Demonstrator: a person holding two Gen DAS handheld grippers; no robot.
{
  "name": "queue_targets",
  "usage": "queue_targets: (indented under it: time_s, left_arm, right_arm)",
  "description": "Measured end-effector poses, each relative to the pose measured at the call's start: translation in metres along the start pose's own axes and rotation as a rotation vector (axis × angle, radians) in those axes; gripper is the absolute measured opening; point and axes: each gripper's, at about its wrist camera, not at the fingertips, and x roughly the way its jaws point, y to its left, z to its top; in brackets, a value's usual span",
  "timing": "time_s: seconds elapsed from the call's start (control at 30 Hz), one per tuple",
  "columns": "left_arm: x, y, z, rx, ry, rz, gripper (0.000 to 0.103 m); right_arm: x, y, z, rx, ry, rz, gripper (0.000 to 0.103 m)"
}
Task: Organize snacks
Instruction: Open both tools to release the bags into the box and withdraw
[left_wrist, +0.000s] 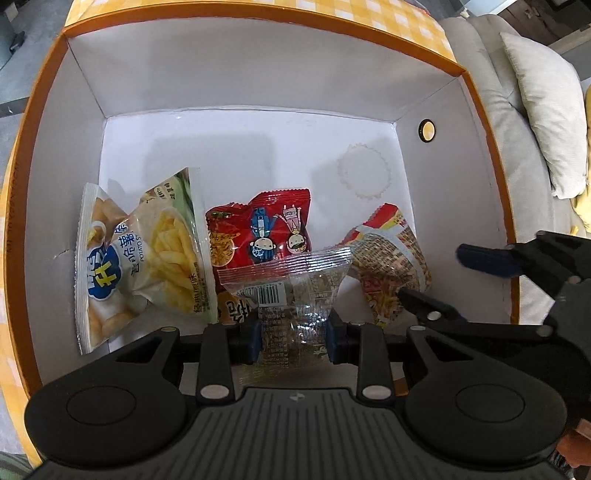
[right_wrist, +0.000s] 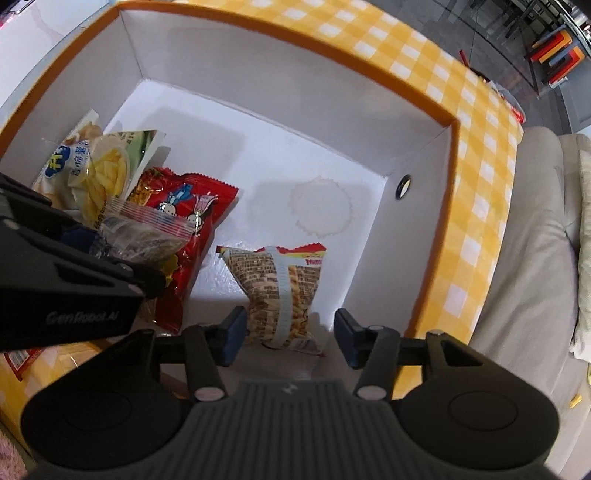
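1. Filling most of both views, a large box (left_wrist: 92, 85) with a white interior, an orange rim and a yellow-checked outside is being looked down into by both grippers; a small round hole (left_wrist: 426, 130) is being shown in its right-hand wall.
2. A pale sofa (left_wrist: 491, 85) with a cushion (left_wrist: 546, 107) is being seen beyond the box's right side.
3. A white potato-stick bag (left_wrist: 147, 254) is being propped, tilted, against the box's left wall, its lower end on the floor of the box.
4. A red snack packet (left_wrist: 266, 229) with cartoon figures is being kept just beside the potato-stick bag, partly covered by the clear packet in front of it.
5. A brick-patterned snack bag (right_wrist: 280, 295) is being left lying on the box floor near the right wall, apart from the red packet; in the right wrist view it lies between the fingers and just beyond them.
6. A small clear packet (left_wrist: 291, 295) with a barcode is being clamped by the left gripper (left_wrist: 293, 338), whose blue pads (left_wrist: 255, 336) are being pressed against both its sides above the box floor.
7. The right gripper (right_wrist: 290, 338) is being held with its jaws parted; its pads (right_wrist: 232, 334) are not being pressed on the brick-patterned bag, so nothing is being gripped.
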Motion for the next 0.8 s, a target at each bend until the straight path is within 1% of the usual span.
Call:
queue_targets:
  time_s: [0.1, 0.13, 0.17, 0.2, 0.27, 0.33, 0.47, 0.57, 0.63, 0.67, 0.73, 0.8]
  left_arm:
    - [-0.003, -0.001, -0.002, -0.001, -0.005, 0.003, 0.039]
    - [-0.004, -0.001, -0.002, -0.002, -0.008, 0.002, 0.042]
    - [-0.005, -0.001, -0.003, -0.002, -0.010, 0.002, 0.048]
    - [-0.007, 0.000, -0.003, -0.005, -0.013, 0.001, 0.051]
    - [-0.010, 0.001, -0.003, -0.010, -0.016, -0.004, 0.060]
    - [-0.013, 0.000, -0.004, -0.005, -0.026, 0.005, 0.063]
    - [-0.025, 0.000, -0.007, 0.000, -0.049, 0.011, 0.069]
    - [-0.036, -0.002, -0.012, 0.010, -0.081, 0.018, 0.072]
    - [-0.045, -0.005, -0.016, 0.028, -0.110, 0.026, 0.073]
    - [-0.050, -0.006, -0.019, 0.037, -0.127, 0.025, 0.074]
    - [-0.061, -0.008, -0.024, 0.048, -0.166, 0.018, 0.076]
    - [-0.071, -0.010, -0.030, 0.056, -0.206, 0.010, 0.077]
  right_arm:
    - [-0.004, -0.001, -0.001, -0.002, -0.007, -0.002, 0.053]
    - [-0.005, -0.002, -0.001, 0.001, -0.009, -0.002, 0.053]
    - [-0.006, -0.002, -0.002, 0.004, -0.010, -0.002, 0.054]
    - [-0.007, -0.002, -0.002, 0.004, -0.012, -0.002, 0.054]
    - [-0.008, 0.000, -0.003, -0.002, -0.014, -0.008, 0.057]
    - [-0.010, 0.001, -0.004, -0.013, -0.018, -0.016, 0.058]
    - [-0.015, 0.001, -0.009, -0.013, -0.027, -0.020, 0.064]
    - [-0.022, 0.001, -0.013, -0.002, -0.043, -0.019, 0.067]
    - [-0.029, 0.000, -0.016, 0.011, -0.059, -0.012, 0.073]
    - [-0.033, 0.000, -0.018, 0.017, -0.067, -0.010, 0.074]
    - [-0.040, 0.001, -0.021, 0.032, -0.086, -0.007, 0.080]
    - [-0.048, 0.001, -0.027, 0.050, -0.111, -0.004, 0.080]
